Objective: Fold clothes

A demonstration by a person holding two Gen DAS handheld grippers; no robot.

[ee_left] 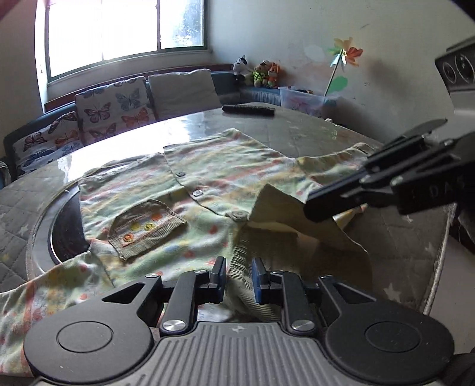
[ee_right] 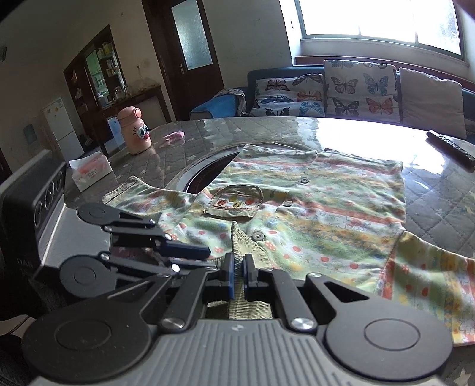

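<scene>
Garment: the small pale-green shirt with orange and yellow printed stripes (ee_left: 207, 178) lay spread, front up, on your round table with the grey quilted star cover under glass (ee_left: 311, 130); part of it draped over the dark round recess in the table (ee_left: 68, 225).
Shirt details: a ribbed corduroy chest pocket with small round patches (ee_left: 148, 227) sat left of the dark-buttoned placket (ee_left: 196, 193); the ribbed olive collar (ee_right: 242, 240) lay at the near edge.
Left gripper: your left gripper (ee_left: 239, 277) stood parted, its blue-padded fingers (ee_left: 259, 279) either side of the collar's ribbed fabric and not pressing it.
Right gripper: your right gripper (ee_right: 238, 274) was clenched on the collar, the ribbed cloth pinched between its narrow pads.
Gripper relation: in the right wrist view the left gripper came in from the left, just beside the right one at the collar.
Near sleeve: in the left wrist view a sleeve was flipped up to the right, showing its plain yellowish inside (ee_left: 285, 213), with the right gripper's black fingers over it.
Table, far side: a black remote control (ee_left: 248, 110) lay at the far edge, well apart from the shirt.
Table, left in the right view: a pink bottle with cartoon eyes (ee_right: 136, 130) stood upright, and a white tissue box (ee_right: 89, 170) sat nearer.
Background: butterfly-print cushions (ee_right: 359, 86) leaned on a dark sofa under the bright window (ee_right: 380, 20).
</scene>
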